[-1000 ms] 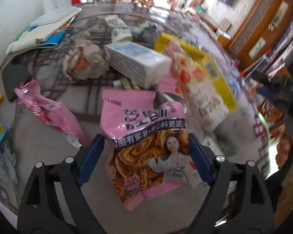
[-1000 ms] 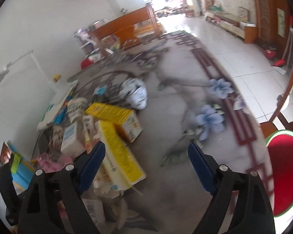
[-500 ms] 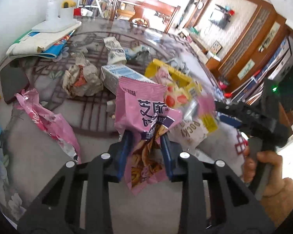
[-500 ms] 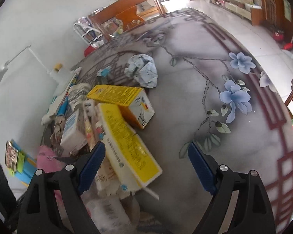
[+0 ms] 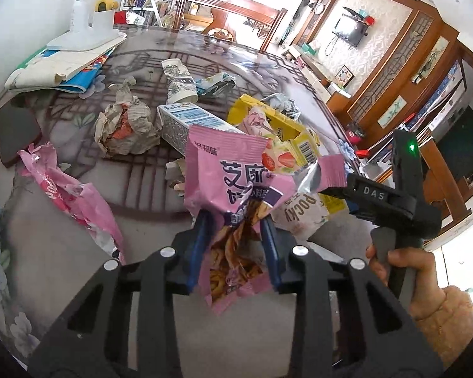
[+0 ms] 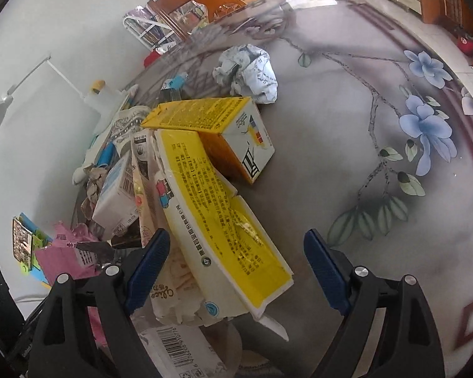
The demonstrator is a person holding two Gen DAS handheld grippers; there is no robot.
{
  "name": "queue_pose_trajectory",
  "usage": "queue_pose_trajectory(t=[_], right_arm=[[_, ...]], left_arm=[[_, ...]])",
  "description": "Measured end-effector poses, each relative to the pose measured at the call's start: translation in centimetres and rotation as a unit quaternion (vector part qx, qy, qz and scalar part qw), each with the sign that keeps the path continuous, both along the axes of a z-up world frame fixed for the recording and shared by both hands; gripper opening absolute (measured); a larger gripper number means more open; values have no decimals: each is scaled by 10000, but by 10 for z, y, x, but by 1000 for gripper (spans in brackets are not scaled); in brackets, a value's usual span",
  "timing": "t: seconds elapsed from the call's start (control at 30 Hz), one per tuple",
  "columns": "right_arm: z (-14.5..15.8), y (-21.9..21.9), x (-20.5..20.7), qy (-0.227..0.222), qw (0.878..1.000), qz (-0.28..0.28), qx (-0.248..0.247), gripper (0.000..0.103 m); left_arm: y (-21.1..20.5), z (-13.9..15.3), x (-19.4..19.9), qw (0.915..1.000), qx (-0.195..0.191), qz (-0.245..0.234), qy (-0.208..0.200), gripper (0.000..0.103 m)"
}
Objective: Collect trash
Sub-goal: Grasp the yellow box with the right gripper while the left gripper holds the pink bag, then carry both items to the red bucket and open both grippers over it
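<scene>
My left gripper is shut on a pink snack wrapper and holds it up off the table. The wrapper also shows at the left of the right wrist view. My right gripper is open and empty, its fingers on either side of a long yellow box in the trash pile. The right gripper body, held by a hand, shows in the left wrist view. A white Pocky bag lies just beyond the wrapper.
On the table lie a second pink wrapper, a crumpled newspaper ball, a white-blue carton, a paper cup, a second yellow box and a crumpled white paper. Books lie at the far left.
My left gripper closed on the pink snack wrapper and lifted it. My right gripper moved down and closer to the long yellow box, staying open.
</scene>
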State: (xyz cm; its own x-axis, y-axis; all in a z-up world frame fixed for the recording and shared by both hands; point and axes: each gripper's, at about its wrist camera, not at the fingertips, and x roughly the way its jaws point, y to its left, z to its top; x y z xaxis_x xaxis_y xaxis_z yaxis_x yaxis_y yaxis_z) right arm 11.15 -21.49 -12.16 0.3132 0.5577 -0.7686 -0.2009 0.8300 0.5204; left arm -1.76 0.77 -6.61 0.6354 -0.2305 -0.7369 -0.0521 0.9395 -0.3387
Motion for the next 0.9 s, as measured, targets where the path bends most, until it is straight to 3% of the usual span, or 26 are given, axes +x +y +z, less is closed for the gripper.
queue_pose_trajectory(t=[0.03, 0.1, 0.17, 0.23, 0.67, 0.9], right_arm=[[0, 0, 0, 27, 10000, 34, 29, 62], [1, 1, -2, 17, 10000, 82, 36, 52], [7, 2, -6, -119, 9999, 100, -58, 29], [18, 0, -10, -315, 9995, 62, -21, 23], [72, -36, -31, -1258, 9908, -428, 255, 22], [80, -52, -31, -1310, 9887, -588, 424, 22]], left_arm=[[0, 0, 0, 10000, 15, -5, 0, 32], [0, 0, 0, 10000, 22, 5, -9, 32], [0, 0, -1, 10000, 16, 19, -44, 32], [1, 0, -1, 10000, -7, 38, -87, 32], [5, 9, -8, 9989, -23, 214, -409, 32], [-4, 10, -8, 9968, 515, 231, -564, 32]])
